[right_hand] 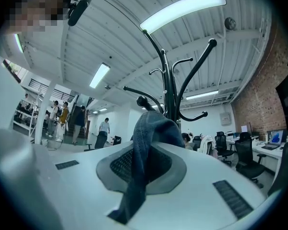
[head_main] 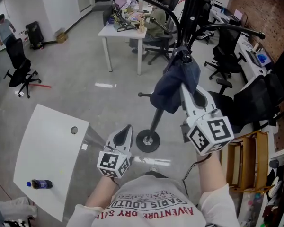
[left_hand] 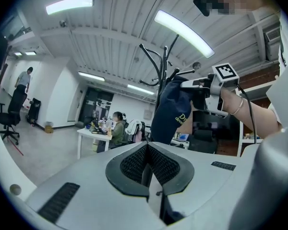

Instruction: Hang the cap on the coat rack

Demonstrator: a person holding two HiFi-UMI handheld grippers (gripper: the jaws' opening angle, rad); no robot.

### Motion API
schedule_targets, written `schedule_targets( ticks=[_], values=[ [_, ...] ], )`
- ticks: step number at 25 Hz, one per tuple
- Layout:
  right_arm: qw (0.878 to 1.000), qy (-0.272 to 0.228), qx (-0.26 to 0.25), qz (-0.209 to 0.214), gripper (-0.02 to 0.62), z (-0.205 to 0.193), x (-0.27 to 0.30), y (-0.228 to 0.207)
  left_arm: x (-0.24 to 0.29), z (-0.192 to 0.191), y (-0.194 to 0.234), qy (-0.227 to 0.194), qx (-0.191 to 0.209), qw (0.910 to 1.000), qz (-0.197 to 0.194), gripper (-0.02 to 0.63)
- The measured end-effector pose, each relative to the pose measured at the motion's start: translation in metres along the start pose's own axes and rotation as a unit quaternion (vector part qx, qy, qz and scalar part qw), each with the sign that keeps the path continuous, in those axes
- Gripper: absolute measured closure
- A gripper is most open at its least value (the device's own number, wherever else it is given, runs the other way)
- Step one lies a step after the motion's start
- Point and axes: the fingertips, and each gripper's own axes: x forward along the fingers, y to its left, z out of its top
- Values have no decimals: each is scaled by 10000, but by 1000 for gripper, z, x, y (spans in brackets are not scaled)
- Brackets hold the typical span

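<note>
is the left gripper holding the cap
No, the left gripper has its jaws shut on nothing; the cap hangs from the right gripper.

My dark navy fabric cap (head_main: pixel 173 89) hangs limp at centre frame, a fold pinched between the jaws of my right gripper (head_main: pixel 183 65), with yellow lettering on its side. Close behind it, the black metal coat rack (head_main: pixel 148 141) stands upright on its round base, its curved, ball-tipped arms spreading across the upper frame.
</note>
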Motion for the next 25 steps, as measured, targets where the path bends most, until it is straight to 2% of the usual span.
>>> schedule_targets(
  ticks=[11, 18, 25],
  values=[
    [9990, 195, 308, 262, 571, -41, 21, -1, 14, -5, 16, 124, -43, 9991, 405, 601],
    [9986, 261, 376, 250, 571, -57, 23, -9, 22, -1, 15, 160, 12, 9989, 442, 601],
    [9995, 44, 303, 116, 569, -59, 16, -9, 24, -2, 9, 138, 43, 9990, 412, 601]
  ],
)
